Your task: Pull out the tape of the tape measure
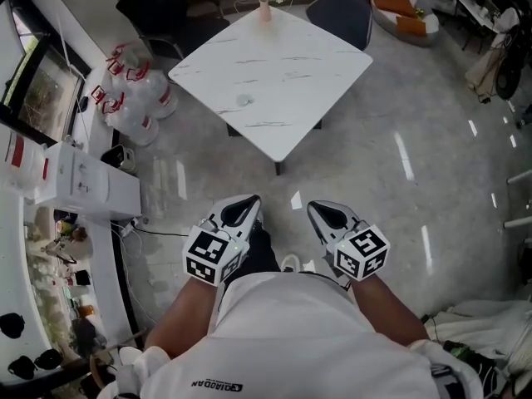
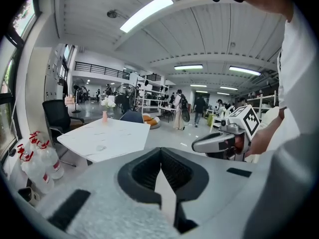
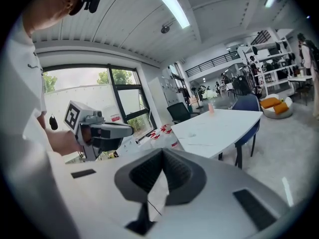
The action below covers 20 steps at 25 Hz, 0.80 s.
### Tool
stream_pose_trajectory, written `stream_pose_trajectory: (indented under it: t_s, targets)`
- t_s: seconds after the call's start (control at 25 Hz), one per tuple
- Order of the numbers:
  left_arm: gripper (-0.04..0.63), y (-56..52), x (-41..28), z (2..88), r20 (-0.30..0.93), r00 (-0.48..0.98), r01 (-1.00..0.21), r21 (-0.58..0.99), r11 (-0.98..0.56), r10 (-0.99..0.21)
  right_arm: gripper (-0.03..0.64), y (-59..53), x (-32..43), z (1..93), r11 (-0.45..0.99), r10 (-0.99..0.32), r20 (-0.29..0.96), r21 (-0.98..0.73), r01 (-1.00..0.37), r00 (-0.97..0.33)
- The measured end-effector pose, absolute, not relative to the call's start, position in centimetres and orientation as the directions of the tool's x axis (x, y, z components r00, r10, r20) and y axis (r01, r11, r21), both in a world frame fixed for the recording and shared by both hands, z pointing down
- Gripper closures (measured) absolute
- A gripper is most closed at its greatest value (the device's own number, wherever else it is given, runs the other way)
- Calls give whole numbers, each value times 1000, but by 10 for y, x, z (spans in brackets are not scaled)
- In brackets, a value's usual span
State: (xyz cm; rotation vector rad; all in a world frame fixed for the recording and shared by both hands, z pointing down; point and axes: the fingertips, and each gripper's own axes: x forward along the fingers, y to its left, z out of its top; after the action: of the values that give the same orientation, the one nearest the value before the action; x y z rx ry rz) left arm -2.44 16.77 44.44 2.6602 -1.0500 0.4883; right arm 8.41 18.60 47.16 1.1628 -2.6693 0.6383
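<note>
- Left gripper (image 1: 253, 199), nearest, at the person's waist: jaws together, empty.
- Right gripper (image 1: 315, 207) just beside it: jaws together, empty.
- White table (image 1: 307, 65) stands ahead across open floor. A small round object (image 1: 243, 100) lies near its left edge, too small to confirm as the tape measure.
- Left gripper view adds distant people (image 2: 178, 108) beyond the table.

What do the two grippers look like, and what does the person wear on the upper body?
The left gripper and the right gripper look alike: a light grey shell that tapers to the tip, with ribbed black pads inside. At the back of each sits a white cube with black square markers. The person wears a white shirt.
</note>
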Motion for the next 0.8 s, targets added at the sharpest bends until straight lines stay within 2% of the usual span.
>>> stream_pose_trajectory:
  t_s: [0.36, 0.8]
  targets:
    - [586, 120, -46, 473, 434, 681, -691, 114, -714, -590, 611, 132, 64, 486, 607, -645, 350, -305, -734, -679]
    - [586, -23, -81, 437, 372, 710, -665, 76, -743, -598, 611, -3, 31, 454, 584, -694, 341, -250, -772, -635]
